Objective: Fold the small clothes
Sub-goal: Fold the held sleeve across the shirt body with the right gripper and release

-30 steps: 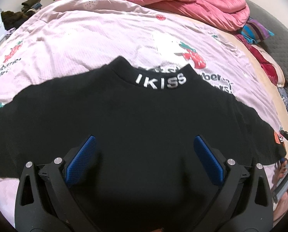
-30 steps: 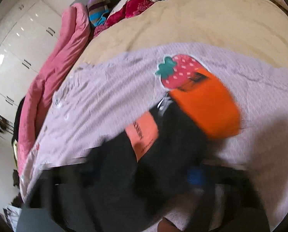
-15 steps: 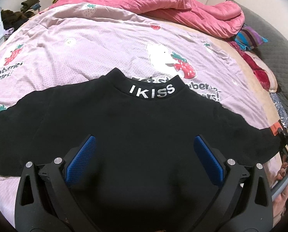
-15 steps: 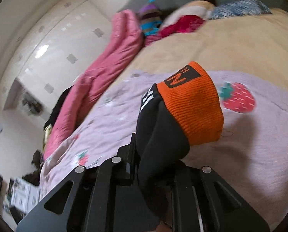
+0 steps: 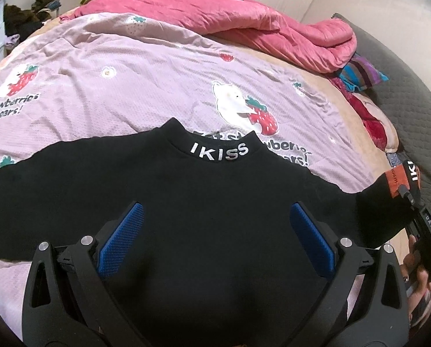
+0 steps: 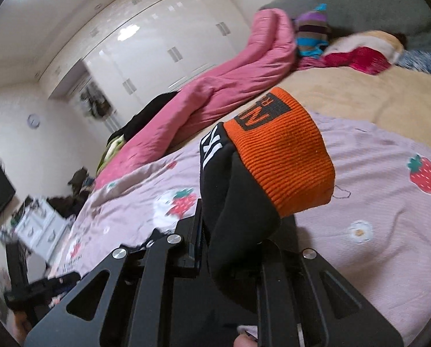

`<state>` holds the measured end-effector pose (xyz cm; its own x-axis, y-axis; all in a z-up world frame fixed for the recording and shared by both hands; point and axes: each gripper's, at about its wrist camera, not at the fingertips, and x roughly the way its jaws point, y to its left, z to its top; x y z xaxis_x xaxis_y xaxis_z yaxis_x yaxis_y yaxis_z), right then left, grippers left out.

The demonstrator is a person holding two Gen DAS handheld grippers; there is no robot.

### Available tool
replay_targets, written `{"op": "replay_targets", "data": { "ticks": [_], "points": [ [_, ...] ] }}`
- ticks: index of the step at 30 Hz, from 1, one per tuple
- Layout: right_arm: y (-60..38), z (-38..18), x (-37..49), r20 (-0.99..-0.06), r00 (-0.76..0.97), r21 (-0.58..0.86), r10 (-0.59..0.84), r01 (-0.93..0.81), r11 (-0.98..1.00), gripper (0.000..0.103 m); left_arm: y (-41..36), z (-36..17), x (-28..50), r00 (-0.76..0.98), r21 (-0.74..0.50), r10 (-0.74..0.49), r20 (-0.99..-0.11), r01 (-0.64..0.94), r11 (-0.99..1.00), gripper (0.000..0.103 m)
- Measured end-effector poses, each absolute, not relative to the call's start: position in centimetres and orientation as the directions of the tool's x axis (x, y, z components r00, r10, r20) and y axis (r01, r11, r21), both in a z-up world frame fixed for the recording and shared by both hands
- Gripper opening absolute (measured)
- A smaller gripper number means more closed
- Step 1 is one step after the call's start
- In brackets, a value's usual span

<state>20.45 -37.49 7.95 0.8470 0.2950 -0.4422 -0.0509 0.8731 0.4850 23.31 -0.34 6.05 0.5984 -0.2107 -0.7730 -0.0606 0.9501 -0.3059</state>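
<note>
Left wrist: left gripper (image 5: 215, 237) gapes over sweater (image 5: 186, 202) — right gripper (image 6: 233, 248) pinches orange cuff (image 6: 285, 150).

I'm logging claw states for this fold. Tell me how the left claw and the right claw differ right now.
The left claw is open, its blue pads spread wide; the right claw is shut on the sweater sleeve.
The left claw holds nothing and hovers above the black sweater body; the right claw holds the sleeve with its orange cuff raised off the bedspread.
Both have black frames.
</note>
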Motion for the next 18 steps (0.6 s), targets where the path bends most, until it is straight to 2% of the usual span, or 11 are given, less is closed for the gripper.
{"op": "replay_targets", "data": {
  "ticks": [8, 18],
  "points": [
    [-31.1, 7.7, 20.0, -0.476, 0.789, 0.4, 0.389, -0.2, 0.894, 0.013, 1.4, 6.0, 22.7, 0.587, -0.386, -0.274, -0.762, -0.073, 0.92, 0.095],
    [-23.2, 4.7, 19.9, -0.571, 0.708, 0.252, 0.415, -0.33, 0.91, 0.015, 3.4, 5.0, 21.9, 0.575, -0.46, -0.333, -0.747, -0.085, 0.884, 0.095]
  ]
}}
